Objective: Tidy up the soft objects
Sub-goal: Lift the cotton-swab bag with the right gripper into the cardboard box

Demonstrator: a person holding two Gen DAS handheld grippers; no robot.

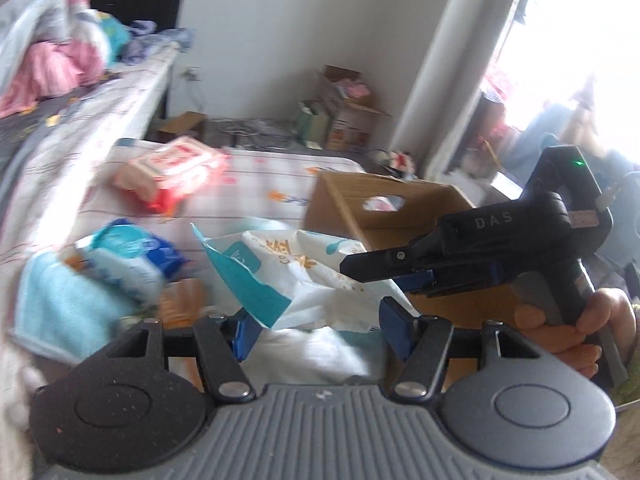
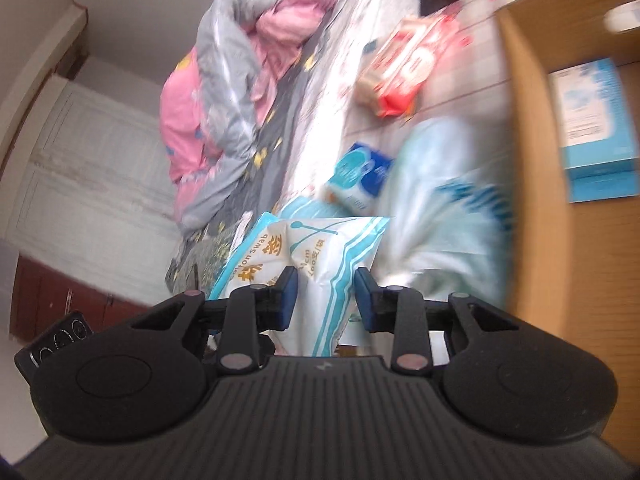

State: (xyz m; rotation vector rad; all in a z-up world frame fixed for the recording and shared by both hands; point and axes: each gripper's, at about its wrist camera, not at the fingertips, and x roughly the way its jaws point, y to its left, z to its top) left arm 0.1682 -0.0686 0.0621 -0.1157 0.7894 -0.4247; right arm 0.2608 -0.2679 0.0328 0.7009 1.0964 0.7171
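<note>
A white and teal cotton swab bag (image 1: 304, 280) hangs in the air between both grippers. My left gripper (image 1: 320, 332) has its blue pads (image 1: 246, 336) against the bag's crumpled lower end. From the right, my right gripper (image 1: 384, 276), held by a person's hand (image 1: 568, 336), is clamped on the bag's upper edge. In the right wrist view the bag (image 2: 320, 264) fills the gap of my right gripper (image 2: 326, 296), and both pads press on it. An open cardboard box (image 1: 384, 216) stands just behind the bag.
On the checked bed sheet lie a red and pink wipes pack (image 1: 172, 172), a blue tissue pack (image 1: 128, 256) and a light blue towel (image 1: 64, 312). A blue carton (image 2: 596, 132) lies inside the cardboard box (image 2: 532, 160). Pink and grey bedding (image 2: 224, 92) is piled further back.
</note>
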